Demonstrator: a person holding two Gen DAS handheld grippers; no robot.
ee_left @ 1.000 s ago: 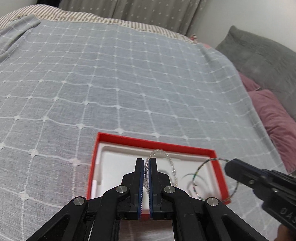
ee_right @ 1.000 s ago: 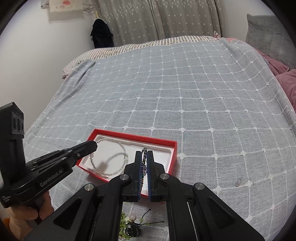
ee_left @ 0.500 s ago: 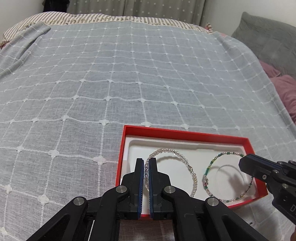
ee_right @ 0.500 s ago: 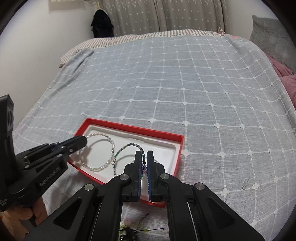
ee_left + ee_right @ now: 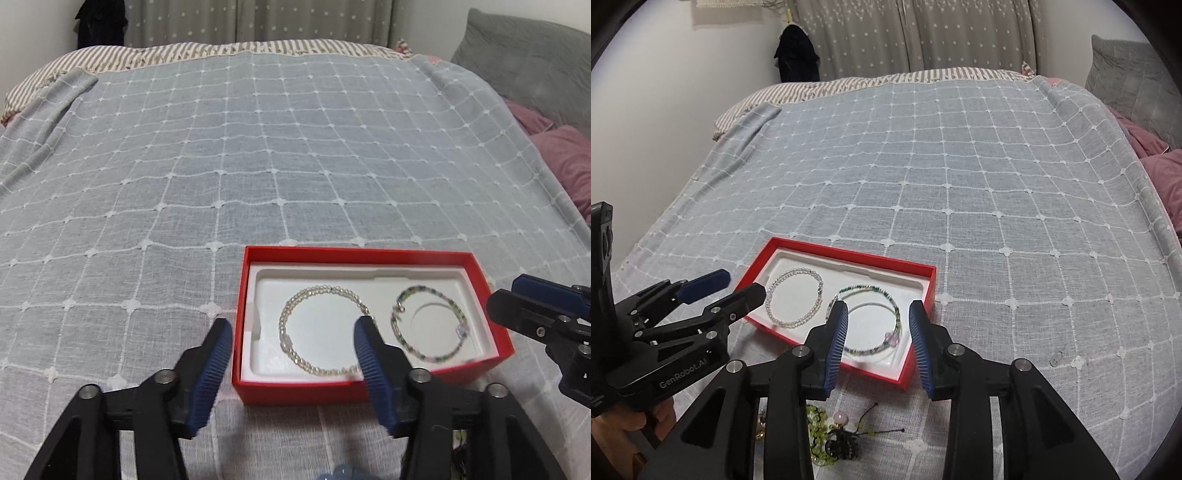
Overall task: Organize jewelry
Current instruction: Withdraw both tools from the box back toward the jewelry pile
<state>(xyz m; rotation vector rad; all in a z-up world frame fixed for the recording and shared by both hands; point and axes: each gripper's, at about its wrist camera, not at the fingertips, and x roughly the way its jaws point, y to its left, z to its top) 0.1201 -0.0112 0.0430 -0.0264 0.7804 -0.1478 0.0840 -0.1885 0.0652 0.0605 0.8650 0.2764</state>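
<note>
Both bracelets placed: pearl bracelet (image 5: 325,332) at red box (image 5: 354,253) left end, green beaded bracelet (image 5: 430,325) right. Left gripper (image 5: 293,363) and right gripper (image 5: 877,341) wide, empty. Next, likely: green bead tangle (image 5: 831,439) (bedspread's near edge, needs a fine pinch).

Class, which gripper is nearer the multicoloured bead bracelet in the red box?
Right. The right gripper straddles the multicoloured bracelet; the left gripper frames the pearl bracelet beside it.

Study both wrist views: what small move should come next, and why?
Probably draw the right hand-held gripper back toward the green beaded piece lying loose on the bedspread. Both grippers are open and empty, and the clear bracelet and multicolored bracelet already lie in the red box.
</note>
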